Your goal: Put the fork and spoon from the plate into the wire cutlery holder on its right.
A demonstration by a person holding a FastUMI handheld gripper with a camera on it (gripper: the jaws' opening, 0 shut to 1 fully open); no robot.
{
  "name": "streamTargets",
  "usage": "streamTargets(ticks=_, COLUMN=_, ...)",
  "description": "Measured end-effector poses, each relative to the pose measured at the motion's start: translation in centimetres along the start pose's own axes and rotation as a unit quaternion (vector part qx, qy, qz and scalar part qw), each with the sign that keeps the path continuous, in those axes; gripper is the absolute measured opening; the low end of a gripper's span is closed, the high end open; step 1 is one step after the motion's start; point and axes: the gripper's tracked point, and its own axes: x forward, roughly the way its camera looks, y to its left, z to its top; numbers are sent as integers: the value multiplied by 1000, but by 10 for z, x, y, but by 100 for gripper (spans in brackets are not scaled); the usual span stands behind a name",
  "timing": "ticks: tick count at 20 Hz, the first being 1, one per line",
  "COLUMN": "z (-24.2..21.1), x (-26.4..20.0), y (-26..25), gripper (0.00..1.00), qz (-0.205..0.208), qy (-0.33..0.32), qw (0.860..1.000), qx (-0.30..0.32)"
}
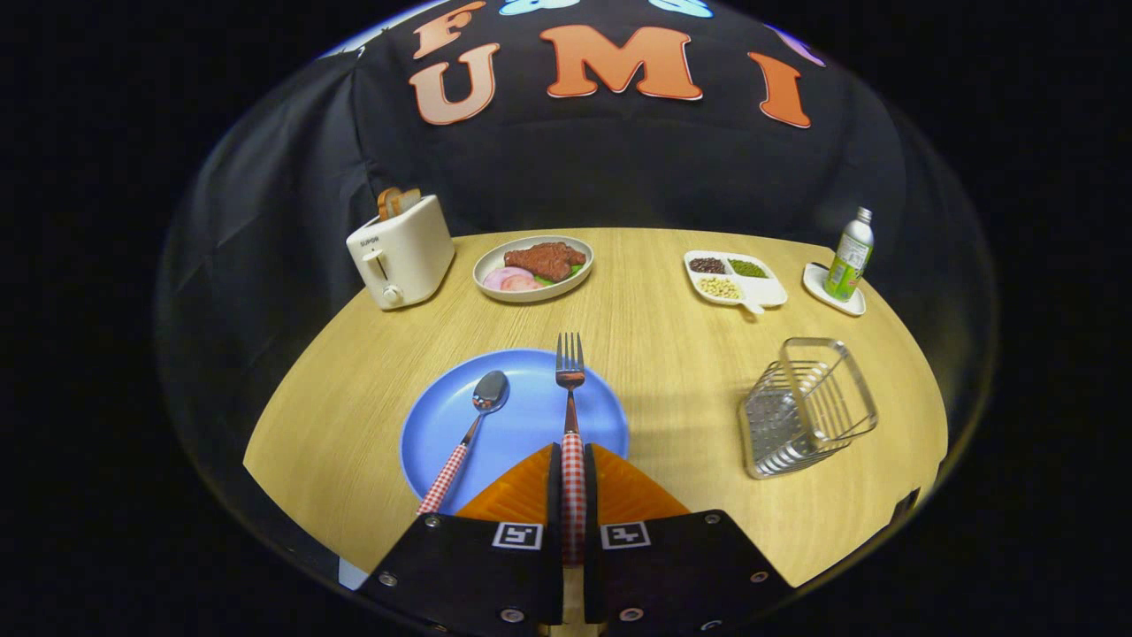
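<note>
Right now the gripper (573,460) pinches the fork (570,389) by its checked handle, both fingers pressed against it, tines pointing to twelve o'clock over the blue plate (522,425). At ten o'clock from the fingertips, the spoon (473,420) lies on that plate, handle past its near rim. At three o'clock, well apart, the wire holder (806,407) stands on the wooden table (672,354).

The tongs (573,495) pointed straight forward, level over the counter (690,354). Both fingers (554,478) were closed tight against the checked handle of the fork (570,416), one pressing on each side.
</note>
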Motion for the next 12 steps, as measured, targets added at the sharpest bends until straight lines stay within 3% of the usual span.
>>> streamTargets(ticks=7, z=38, x=-51, y=-75, gripper=10, qz=-34, qy=26, qw=999, qx=-14)
streamTargets(ticks=12, z=35, x=-71, y=-129, gripper=10, qz=-66, qy=79, qw=994, qx=-26)
